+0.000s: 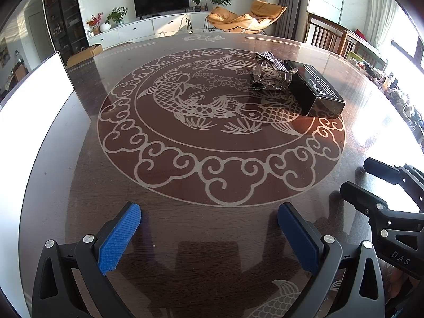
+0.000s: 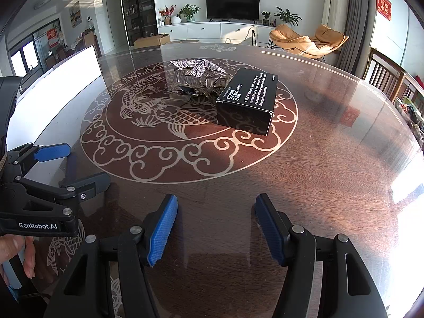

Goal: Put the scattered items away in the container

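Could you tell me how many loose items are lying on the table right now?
2: a black box on the table's fish medallion, and a rhinestone hair clip just behind it.

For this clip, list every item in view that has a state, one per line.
left gripper: jaws open, empty, above the table
right gripper: jaws open, empty, above the table
black box: closed, lying flat on the table
hair clip: on the table beside the box, rhinestone bow on top; touching the box or not, cannot tell
white container: at the table's left edge, inside not visible
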A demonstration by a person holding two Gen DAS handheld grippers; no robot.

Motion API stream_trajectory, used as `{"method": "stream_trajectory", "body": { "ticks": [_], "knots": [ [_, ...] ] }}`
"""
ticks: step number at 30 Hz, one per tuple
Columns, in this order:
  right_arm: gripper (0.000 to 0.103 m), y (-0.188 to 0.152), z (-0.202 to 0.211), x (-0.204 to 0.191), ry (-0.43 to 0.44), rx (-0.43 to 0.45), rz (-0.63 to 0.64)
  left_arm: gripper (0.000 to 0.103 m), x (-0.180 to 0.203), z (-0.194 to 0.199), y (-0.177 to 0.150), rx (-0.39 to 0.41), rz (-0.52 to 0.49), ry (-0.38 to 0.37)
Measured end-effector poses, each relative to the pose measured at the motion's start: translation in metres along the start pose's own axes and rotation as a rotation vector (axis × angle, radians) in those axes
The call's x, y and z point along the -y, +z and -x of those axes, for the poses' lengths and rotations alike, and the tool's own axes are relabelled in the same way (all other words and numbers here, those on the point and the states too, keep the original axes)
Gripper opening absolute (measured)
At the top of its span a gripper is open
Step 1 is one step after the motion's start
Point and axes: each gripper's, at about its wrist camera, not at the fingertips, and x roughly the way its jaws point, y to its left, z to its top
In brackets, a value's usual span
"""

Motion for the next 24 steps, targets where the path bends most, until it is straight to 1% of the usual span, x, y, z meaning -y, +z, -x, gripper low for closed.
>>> {"method": "stream_trajectory", "body": {
  "ticks": [10, 12, 15, 17, 20, 24],
  "knots": [
    [0.063, 0.000, 0.001, 0.000, 0.002, 0.002, -0.003, 0.103, 0.000, 0.000, 0.000, 0.000, 0.000, 0.000],
    [0.062, -0.001, 0.003, 0.009, -0.004, 0.015, -0.051, 0.103, 0.000, 0.000, 0.000, 0.000, 0.000, 0.000],
    [0.062, -0.002, 0.012, 0.039, 0.013, 0.064, -0.176, 0.103, -0.001, 0.001, 0.000, 0.000, 0.000, -0.002],
    [0.063, 0.008, 0.010, 0.055, 0.027, 0.066, -0.196, 0.103, -0.001, 0.001, 0.000, 0.000, 0.000, -0.001],
    [0.063, 0.037, 0.002, 0.067, 0.060, 0.061, -0.193, 0.103, -0.002, 0.001, 0.000, 0.000, 0.001, 0.000],
    [0.063, 0.079, -0.015, 0.054, 0.028, 0.065, -0.144, 0.103, -0.002, 0.001, 0.000, 0.000, 0.000, 0.000]
  ]
}}
